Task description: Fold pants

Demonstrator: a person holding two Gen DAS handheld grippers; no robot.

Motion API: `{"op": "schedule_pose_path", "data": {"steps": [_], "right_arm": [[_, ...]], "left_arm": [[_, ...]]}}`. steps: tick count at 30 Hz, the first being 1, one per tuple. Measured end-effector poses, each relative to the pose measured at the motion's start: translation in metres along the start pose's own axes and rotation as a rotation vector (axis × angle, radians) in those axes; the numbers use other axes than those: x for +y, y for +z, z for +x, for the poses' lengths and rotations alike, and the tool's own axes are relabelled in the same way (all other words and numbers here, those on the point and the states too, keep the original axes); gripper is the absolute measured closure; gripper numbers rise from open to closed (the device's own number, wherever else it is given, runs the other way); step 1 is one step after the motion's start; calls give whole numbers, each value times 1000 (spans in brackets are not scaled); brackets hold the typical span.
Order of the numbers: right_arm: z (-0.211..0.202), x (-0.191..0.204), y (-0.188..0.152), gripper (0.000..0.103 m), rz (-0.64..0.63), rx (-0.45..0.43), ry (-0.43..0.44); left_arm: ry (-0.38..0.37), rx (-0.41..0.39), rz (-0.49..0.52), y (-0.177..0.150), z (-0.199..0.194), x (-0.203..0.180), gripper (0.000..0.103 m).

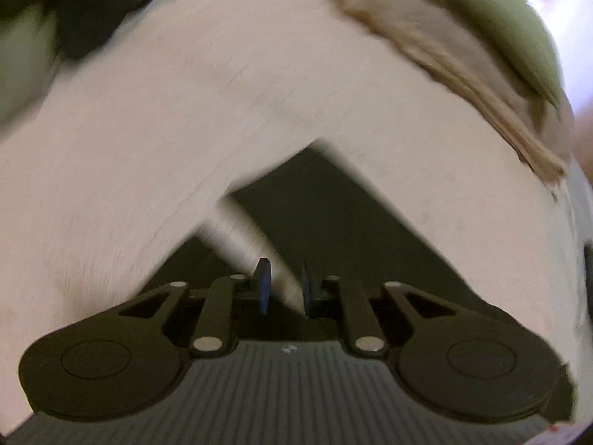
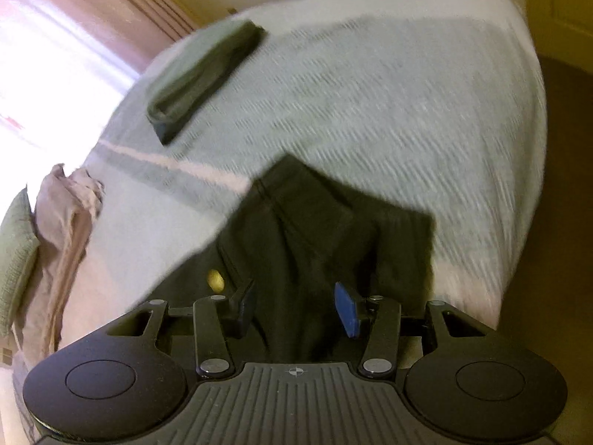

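Note:
The dark pants (image 2: 315, 230) lie bunched at the near edge of the white bed (image 2: 407, 111). Their folds run back between the fingers of my right gripper (image 2: 295, 306), which is shut on a thick bunch of the cloth. A small yellow tag (image 2: 215, 281) shows on the fabric to the left. In the blurred left wrist view the pants (image 1: 333, 215) form a dark triangle against the bed (image 1: 185, 111). A pale stripe (image 1: 241, 233) along them runs into the narrow gap of my left gripper (image 1: 285, 287), which is shut on the fabric.
A folded dark green garment (image 2: 204, 74) lies far back on the bed. A beige heap of clothes (image 2: 66, 215) and a green pillow (image 2: 15, 252) sit at the left; the heap (image 1: 444, 63) and pillow (image 1: 500, 18) also show upper right. Brown floor (image 2: 567, 148) lies beyond the bed's right edge.

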State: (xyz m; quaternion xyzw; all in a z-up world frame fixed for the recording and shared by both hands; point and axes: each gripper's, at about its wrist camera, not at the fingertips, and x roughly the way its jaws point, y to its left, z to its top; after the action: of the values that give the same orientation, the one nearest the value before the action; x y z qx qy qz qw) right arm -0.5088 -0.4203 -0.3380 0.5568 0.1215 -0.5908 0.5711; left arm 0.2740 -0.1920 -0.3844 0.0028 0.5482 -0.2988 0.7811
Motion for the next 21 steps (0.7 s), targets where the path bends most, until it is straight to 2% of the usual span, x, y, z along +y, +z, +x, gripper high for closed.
{"op": "schedule_pose_path", "data": {"steps": [2,3,4,7,9,13,18,21], "right_arm": [[2,-6,-7,59,19,16,-17],[0,-9,-9,59,26,16,-14],[-1,-11,-10,59,31,10,-6],[-8,-16,-9,59,51,-17,33],[-12,-20,-9,59,72,-35,49],[-17,-38,-9,59,172,-48,95],[-7,-52,-11,59,245,-65,148],[12,-57,-9,59,264,-68,136]], "left_arm": [[-98,41,-99,-12,5,18,86],[-123,39,-133,-16,7,19,79],[-148,30,-155,-19,9,19,72],[-205,-1,-181,-17,19,17,59],[-204,-20,-196,-8,29,16,59],[-150,-15,-224,8,50,17,80],[-113,-11,-112,10,53,5,81],[-104,-12,-110,11,58,2,81]]}}
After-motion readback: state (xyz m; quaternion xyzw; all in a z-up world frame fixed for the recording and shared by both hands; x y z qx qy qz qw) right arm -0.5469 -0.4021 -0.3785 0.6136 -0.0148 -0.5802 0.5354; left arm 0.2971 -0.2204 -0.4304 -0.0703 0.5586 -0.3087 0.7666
